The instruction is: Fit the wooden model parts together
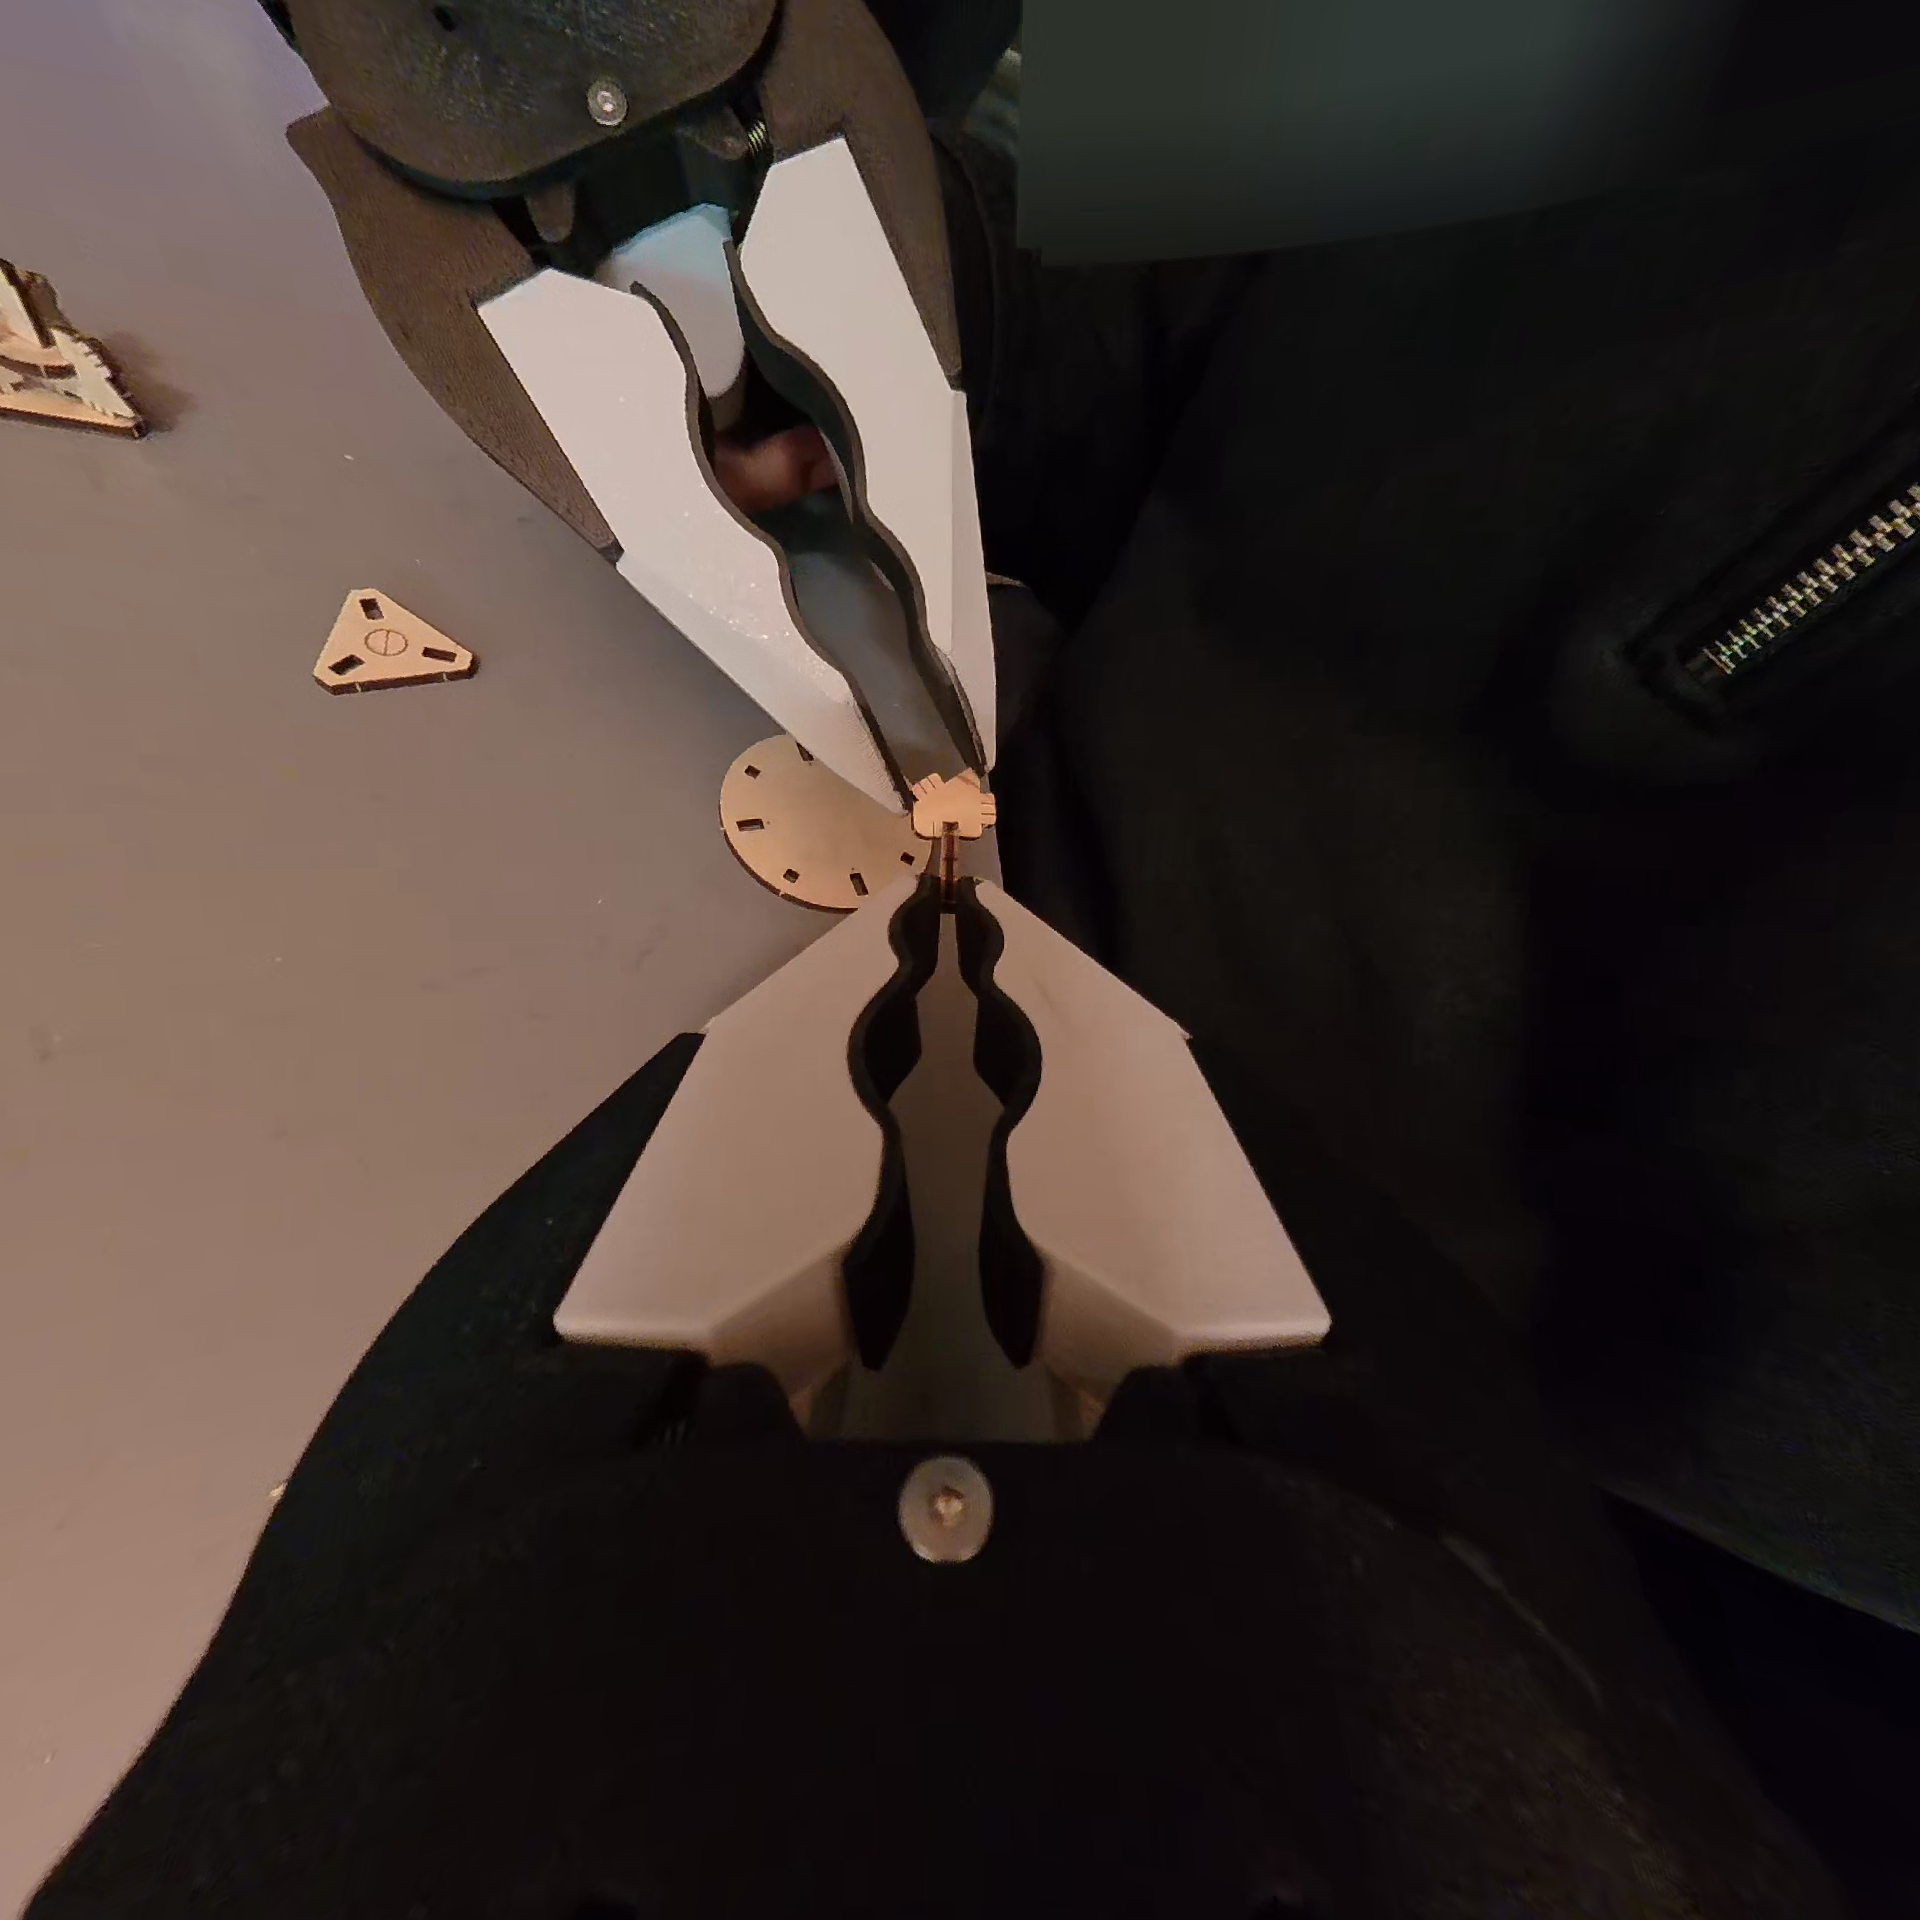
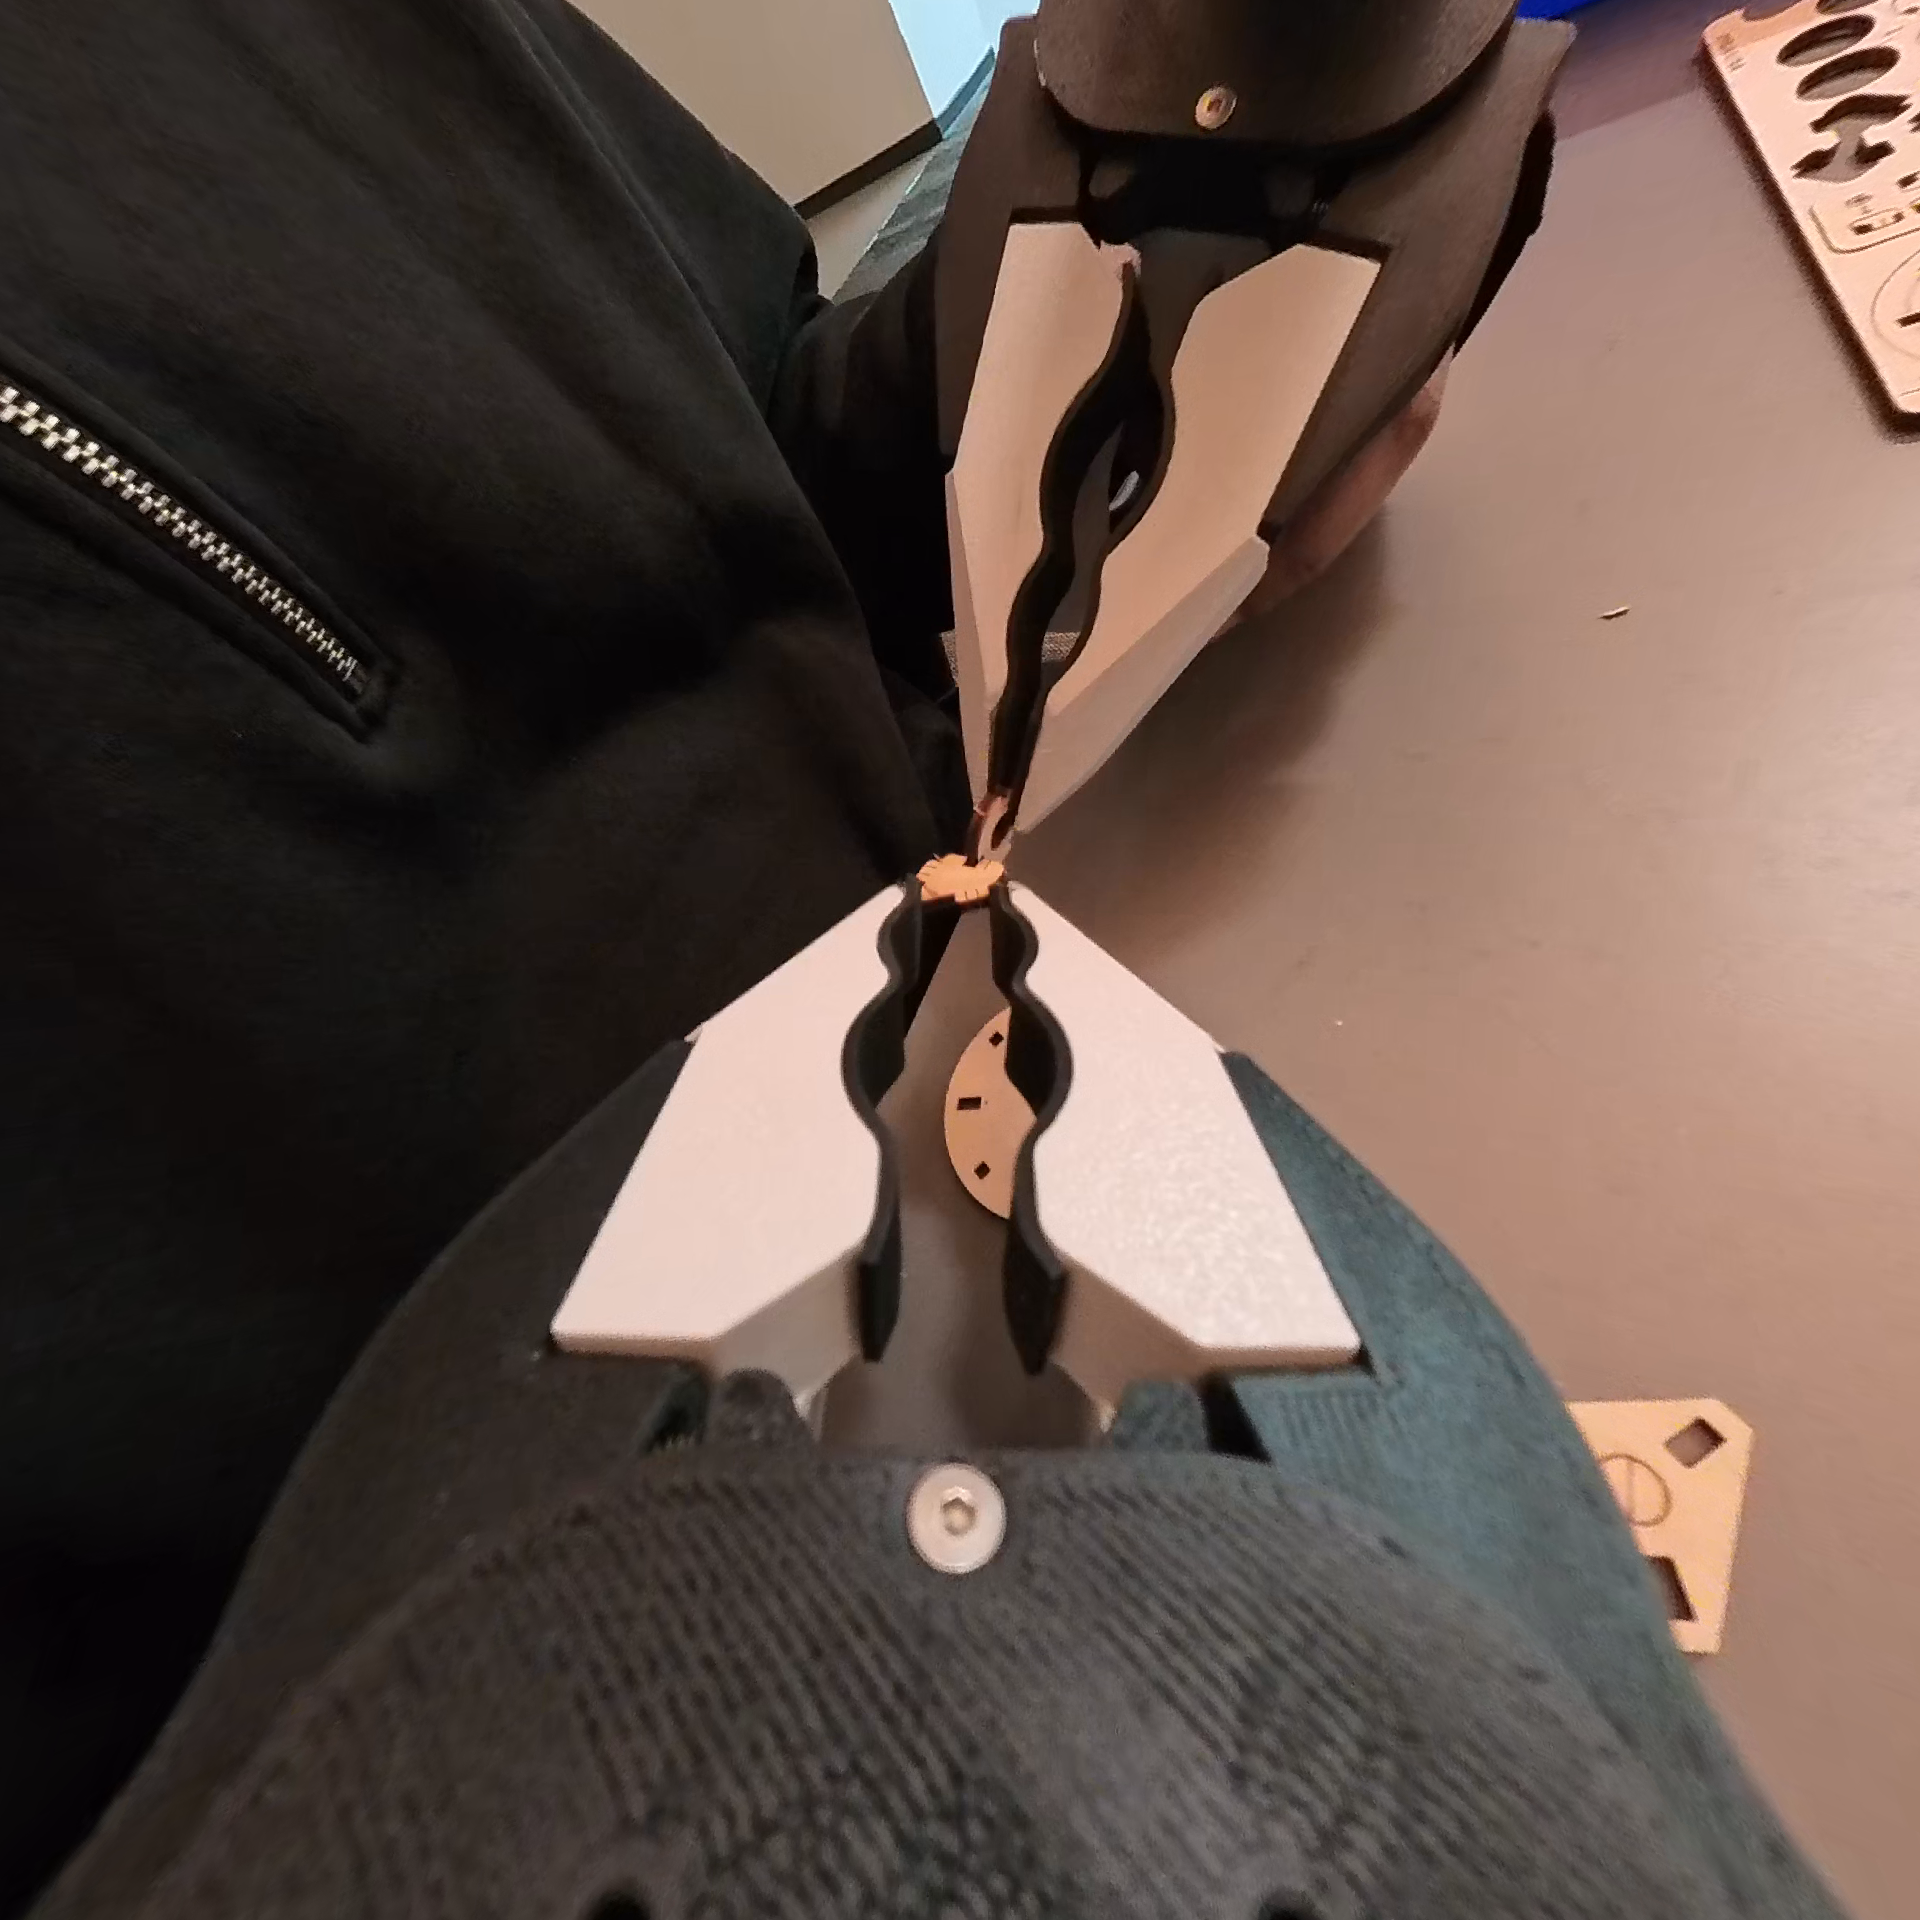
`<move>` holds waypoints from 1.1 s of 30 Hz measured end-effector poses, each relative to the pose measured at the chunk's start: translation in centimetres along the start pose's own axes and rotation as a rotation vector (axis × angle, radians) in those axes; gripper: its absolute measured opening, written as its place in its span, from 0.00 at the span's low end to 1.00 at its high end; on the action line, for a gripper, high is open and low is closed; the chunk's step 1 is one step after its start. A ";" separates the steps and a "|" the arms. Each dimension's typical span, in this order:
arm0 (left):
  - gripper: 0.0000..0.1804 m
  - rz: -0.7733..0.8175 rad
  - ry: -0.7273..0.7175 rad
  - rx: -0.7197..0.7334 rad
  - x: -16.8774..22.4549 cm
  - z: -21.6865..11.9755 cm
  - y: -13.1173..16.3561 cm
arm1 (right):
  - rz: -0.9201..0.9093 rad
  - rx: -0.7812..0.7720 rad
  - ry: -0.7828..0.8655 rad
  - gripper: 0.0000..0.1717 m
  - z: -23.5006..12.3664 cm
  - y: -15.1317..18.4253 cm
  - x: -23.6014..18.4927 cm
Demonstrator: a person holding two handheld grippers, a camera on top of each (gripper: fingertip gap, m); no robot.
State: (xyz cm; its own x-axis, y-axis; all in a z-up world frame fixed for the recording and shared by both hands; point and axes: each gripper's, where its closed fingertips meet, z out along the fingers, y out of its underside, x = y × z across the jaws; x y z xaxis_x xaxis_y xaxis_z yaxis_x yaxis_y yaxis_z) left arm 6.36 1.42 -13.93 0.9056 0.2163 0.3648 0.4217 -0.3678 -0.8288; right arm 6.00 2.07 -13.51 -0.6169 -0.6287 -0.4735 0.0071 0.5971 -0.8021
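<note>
A small notched wooden hub (image 2: 964,881) hangs in the air between the two grippers, which meet tip to tip above the grey table (image 1: 260,935). The right gripper (image 2: 961,902) pinches this hub by its edges, both black pads pressed on it. A thin wooden strip (image 1: 948,854) stands edge-on in a slot of the hub, and the left gripper (image 1: 947,886) has its fingers pressed together on the strip's near end.

Just beyond and below the left gripper's tips, a round wooden disc with small slots (image 1: 805,826) lies flat on the table. Farther off to its left lies a rounded wooden triangle (image 1: 393,646), and well past that a partly built wooden piece (image 1: 52,358) at the edge. To the right of both grippers is the person's black jacket (image 1: 1455,831) with a metal zip (image 1: 1808,587).
</note>
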 end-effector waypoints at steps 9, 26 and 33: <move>0.01 -0.005 -0.001 0.014 -0.1 -0.1 -0.2 | 0.002 0.013 0.003 0.06 -0.1 -0.2 0.1; 0.00 -0.011 -0.016 0.064 -0.4 -0.7 -0.8 | 0.021 0.054 0.016 0.06 -0.5 -0.8 0.4; 0.00 -0.017 -0.010 0.138 -0.6 -1.3 -1.7 | 0.020 0.055 0.035 0.07 -0.4 -0.9 0.7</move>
State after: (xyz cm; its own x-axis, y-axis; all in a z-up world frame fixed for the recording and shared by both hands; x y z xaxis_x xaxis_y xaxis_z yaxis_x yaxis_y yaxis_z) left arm 5.16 0.78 -12.16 0.8976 0.2306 0.3758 0.4263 -0.2364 -0.8732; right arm 5.28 1.30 -13.01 -0.6436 -0.5985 -0.4771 0.0624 0.5802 -0.8121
